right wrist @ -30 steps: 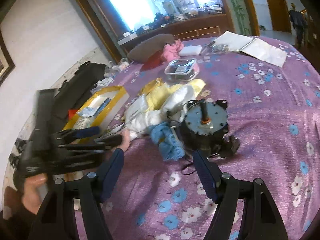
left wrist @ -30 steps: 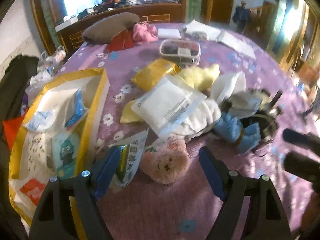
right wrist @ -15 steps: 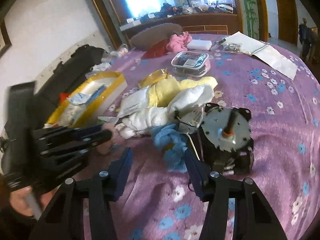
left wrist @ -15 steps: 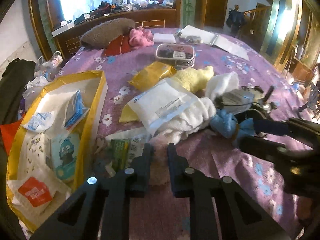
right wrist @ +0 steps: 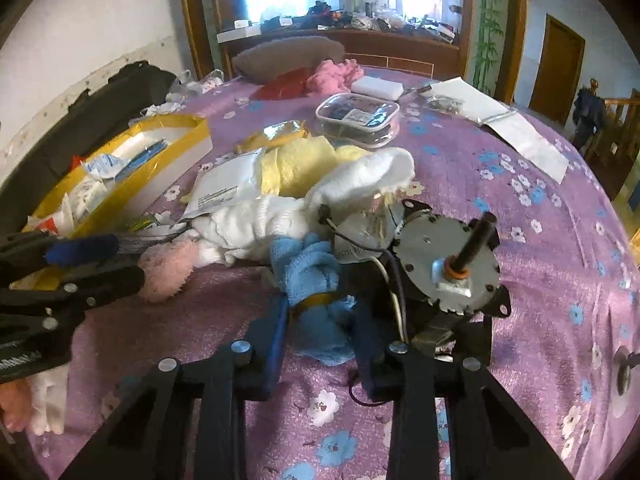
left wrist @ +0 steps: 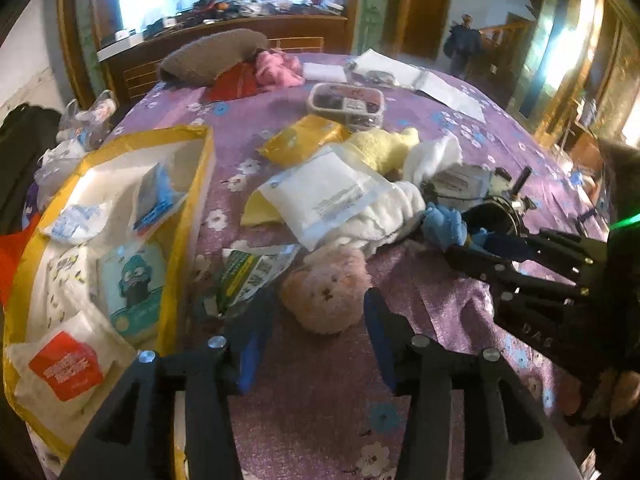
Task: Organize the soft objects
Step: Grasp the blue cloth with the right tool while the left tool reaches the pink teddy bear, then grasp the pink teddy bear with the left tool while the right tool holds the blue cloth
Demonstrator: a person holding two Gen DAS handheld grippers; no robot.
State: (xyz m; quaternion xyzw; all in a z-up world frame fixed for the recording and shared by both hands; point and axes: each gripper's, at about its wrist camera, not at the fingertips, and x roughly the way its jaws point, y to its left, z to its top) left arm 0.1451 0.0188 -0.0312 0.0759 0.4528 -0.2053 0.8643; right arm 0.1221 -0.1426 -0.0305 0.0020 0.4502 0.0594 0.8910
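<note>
Fingers of my left gripper (left wrist: 316, 330) spread wide, flanking the pink plush bear (left wrist: 326, 290) on the purple cloth (left wrist: 320, 412), unpinched. Right gripper (right wrist: 320, 332) narrower, bracketing the blue cloth bundle (right wrist: 316, 276) beside the motor (right wrist: 448, 276); contact uncertain.

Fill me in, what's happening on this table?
A person with two handheld grippers is sorting soft items on a cluttered purple table. The left gripper has its jaws open around a pink plush. The right gripper brackets a blue cloth beside a motor, apparently not yet clamped.
</note>
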